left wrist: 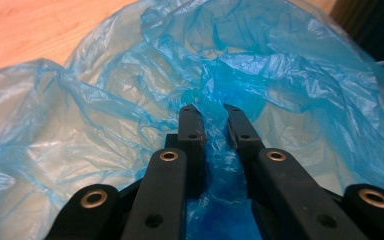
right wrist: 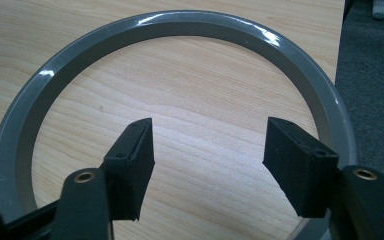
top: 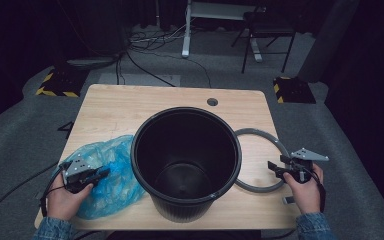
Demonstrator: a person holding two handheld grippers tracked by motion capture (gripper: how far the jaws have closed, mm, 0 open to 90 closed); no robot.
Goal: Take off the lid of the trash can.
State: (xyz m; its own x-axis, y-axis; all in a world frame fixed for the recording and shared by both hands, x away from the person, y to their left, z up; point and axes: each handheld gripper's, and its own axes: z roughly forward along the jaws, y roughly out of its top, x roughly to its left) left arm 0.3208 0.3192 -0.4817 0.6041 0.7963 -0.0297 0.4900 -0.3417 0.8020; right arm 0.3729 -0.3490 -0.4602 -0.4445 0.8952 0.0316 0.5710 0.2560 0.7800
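A: Start nearest. What is the left tool (top: pixel 101 172) doing?

B: It sits at the near left of the tabletop (top: pixel 120 107), its jaws drawn close together with a fold of the blue plastic bag (top: pixel 111 177) pinched between them. In the left gripper view the film bunches right between the tips (left wrist: pixel 214 116), so I read it as clenched on the bag.

A: And where does the bag lie?

B: Crumpled flat on the near left, touching the left side of the black bin (top: pixel 186 161). The bin's open mouth is just to the right of the left tool, so the bag would have to go up and rightward.

A: The right tool (top: pixel 275 167)?

B: Released, jaws wide apart, holding nothing. It hovers over the near arc of the grey ring (top: pixel 260 134), which lies flat on the tabletop just right of the bin. In the right gripper view the ring (right wrist: pixel 180 25) curves away ahead of the tips (right wrist: pixel 210 130).

A: Which hand leads, then?

B: Probably the left; it already has the bag. The right is the nearer to the ring.
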